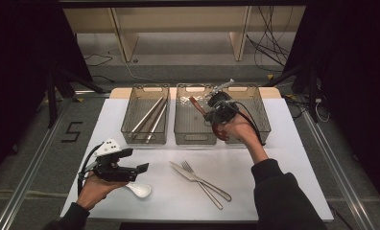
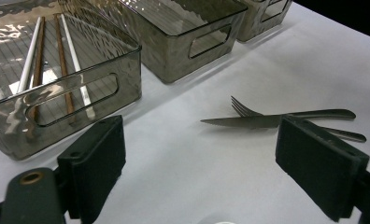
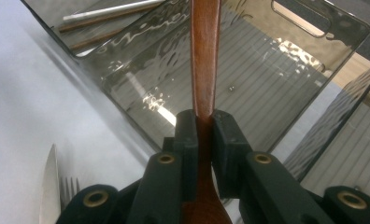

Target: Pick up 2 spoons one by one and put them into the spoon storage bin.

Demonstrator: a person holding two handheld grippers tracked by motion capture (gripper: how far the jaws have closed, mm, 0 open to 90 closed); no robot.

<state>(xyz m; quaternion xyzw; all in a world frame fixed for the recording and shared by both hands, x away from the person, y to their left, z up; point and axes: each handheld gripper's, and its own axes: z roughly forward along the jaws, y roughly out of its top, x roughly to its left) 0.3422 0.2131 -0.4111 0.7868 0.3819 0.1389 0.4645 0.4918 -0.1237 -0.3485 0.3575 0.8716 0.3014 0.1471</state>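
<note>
My right gripper [image 1: 212, 109] [image 3: 203, 122] is shut on a brown wooden spoon [image 3: 205, 56]. It holds the spoon over the middle translucent bin [image 1: 195, 139] [image 3: 272, 79], with the reddish handle [image 1: 194, 101] reaching out above that bin. At the front left my left gripper [image 1: 135, 160] [image 2: 204, 140] stands open just above the table with nothing between its jaws. A white ceramic spoon [image 1: 140, 189] lies right beside it. A knife [image 1: 192, 176] [image 2: 248, 122] and a fork [image 1: 203, 185] [image 2: 241, 108] lie crossed on the white table, in front of the left gripper.
Three smoky bins stand in a row at the back. The left bin [image 1: 145, 141] [image 2: 80, 88] holds several chopsticks [image 1: 149, 117] [image 2: 64, 70]; the right bin [image 1: 261, 120] is partly hidden by my right hand. Dark floor surrounds the white table [image 1: 284, 158].
</note>
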